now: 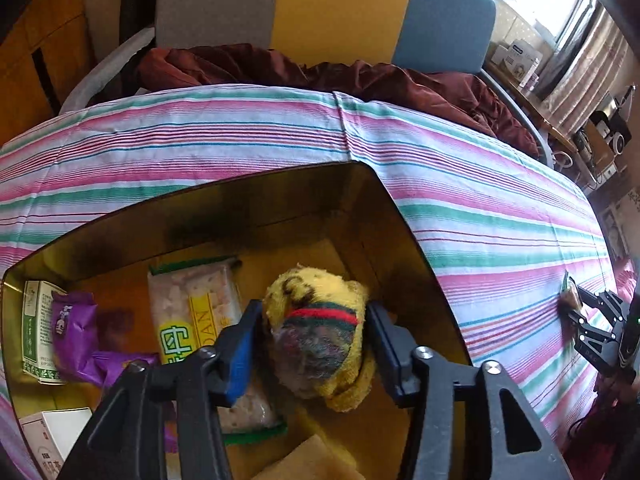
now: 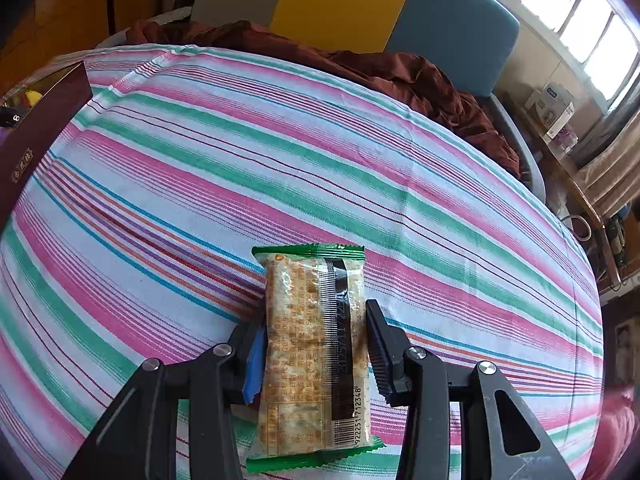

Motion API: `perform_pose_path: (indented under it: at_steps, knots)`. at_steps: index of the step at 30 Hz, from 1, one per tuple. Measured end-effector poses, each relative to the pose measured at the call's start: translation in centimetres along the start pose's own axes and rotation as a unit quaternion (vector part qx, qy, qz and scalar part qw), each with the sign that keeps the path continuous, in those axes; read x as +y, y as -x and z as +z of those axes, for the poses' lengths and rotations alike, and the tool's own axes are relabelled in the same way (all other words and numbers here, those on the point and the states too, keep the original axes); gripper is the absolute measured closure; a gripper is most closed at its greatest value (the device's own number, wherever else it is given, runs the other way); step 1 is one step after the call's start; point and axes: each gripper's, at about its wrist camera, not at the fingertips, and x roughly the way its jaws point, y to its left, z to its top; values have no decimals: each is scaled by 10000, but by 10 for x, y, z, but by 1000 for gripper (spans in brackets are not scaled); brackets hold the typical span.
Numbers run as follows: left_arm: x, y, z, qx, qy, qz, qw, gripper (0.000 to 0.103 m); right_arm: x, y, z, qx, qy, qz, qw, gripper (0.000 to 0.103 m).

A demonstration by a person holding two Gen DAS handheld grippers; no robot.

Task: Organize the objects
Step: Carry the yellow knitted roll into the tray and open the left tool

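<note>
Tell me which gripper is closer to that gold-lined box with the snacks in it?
Left. The left gripper hangs right over the gold-lined box, fingers around a yellow plush toy. The right gripper is off on the striped cloth, around a cracker packet.

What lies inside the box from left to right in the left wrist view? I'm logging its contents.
Green-and-white carton → purple wrapper → green-edged snack pack → yellow plush toy, held between the left gripper's fingers.

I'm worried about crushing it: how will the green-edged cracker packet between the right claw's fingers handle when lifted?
The cracker packet looks flat and fairly stiff, so it probably lifts without sagging. Its glossy film may slip. The crackers inside likely crack if the right claw squeezes hard.
</note>
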Motion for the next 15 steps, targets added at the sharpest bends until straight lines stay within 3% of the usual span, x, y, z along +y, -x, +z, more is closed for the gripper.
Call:
perform_pose_path:
  at_steps: [1,3,9,15]
  knots:
    - [0,3,0,-48,11,26,10000,36,-1,0,0,2,-12,7,10000,59]
    - [1,10,-3,-174,-29,50,9998,31,-2,-1,1,4,-14,9,10000,59]
    - [5,42,-17,-510,24,266,9983,31,0,-1,0,3,-35,8,10000,59]
    - [-2,81,-51,-964,-265,565,9934,31,3,-2,-1,18,-43,-45,10000,60]
